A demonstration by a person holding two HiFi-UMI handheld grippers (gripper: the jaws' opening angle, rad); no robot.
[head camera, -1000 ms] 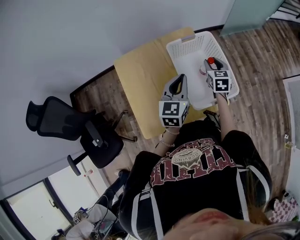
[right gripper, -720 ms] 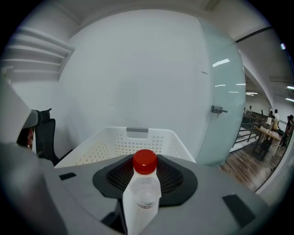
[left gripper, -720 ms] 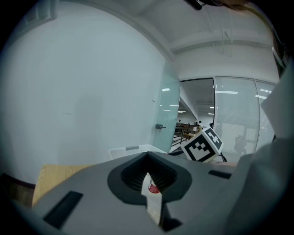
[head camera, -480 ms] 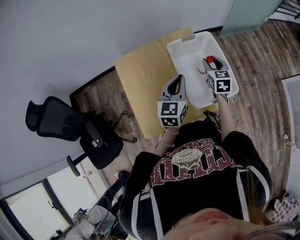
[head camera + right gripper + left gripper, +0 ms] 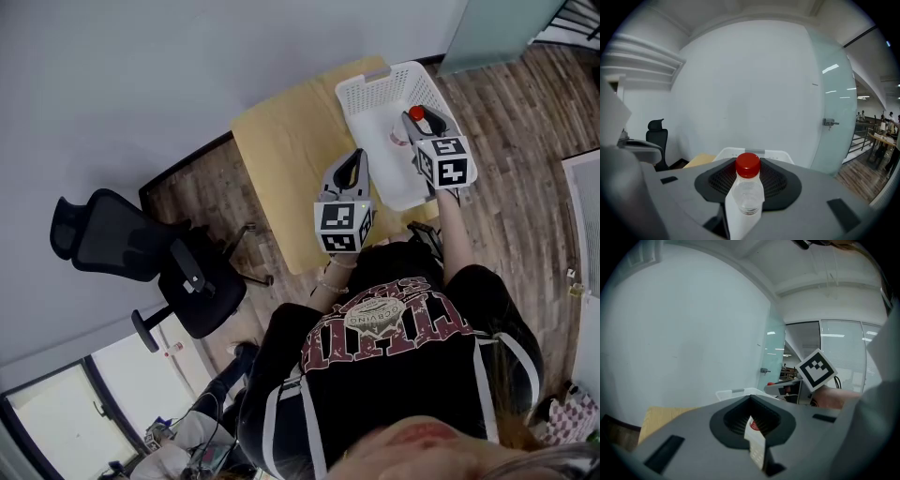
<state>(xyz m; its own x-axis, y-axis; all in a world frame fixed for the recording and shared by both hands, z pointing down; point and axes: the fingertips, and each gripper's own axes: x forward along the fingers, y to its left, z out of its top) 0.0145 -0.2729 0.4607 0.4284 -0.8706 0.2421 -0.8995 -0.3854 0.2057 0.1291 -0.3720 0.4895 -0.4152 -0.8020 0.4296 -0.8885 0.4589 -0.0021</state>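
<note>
We are gripping a clear bottle (image 5: 748, 199) with a red cap (image 5: 748, 165) in the right gripper (image 5: 421, 125), its jaws set narrow on the shoulder just under the cap. The bottle is hanging over the right side of the white basket (image 5: 373, 79).

The left gripper (image 5: 351, 171) is pinching a thin white packet (image 5: 755, 446) with a red mark, jaws almost together, above the wooden table (image 5: 281, 155) just left of the basket.

We are judging the bottle to be light, stiff and smooth, so apt to slip or swing. The shoulder below the cap looks the surest place to take it. The packet seems flimsy.

The basket's rim is lying close under the right gripper, and the table's near edge is running just below both grippers. Open room is showing to the left over bare tabletop. An office chair (image 5: 131, 253) is standing well apart.
</note>
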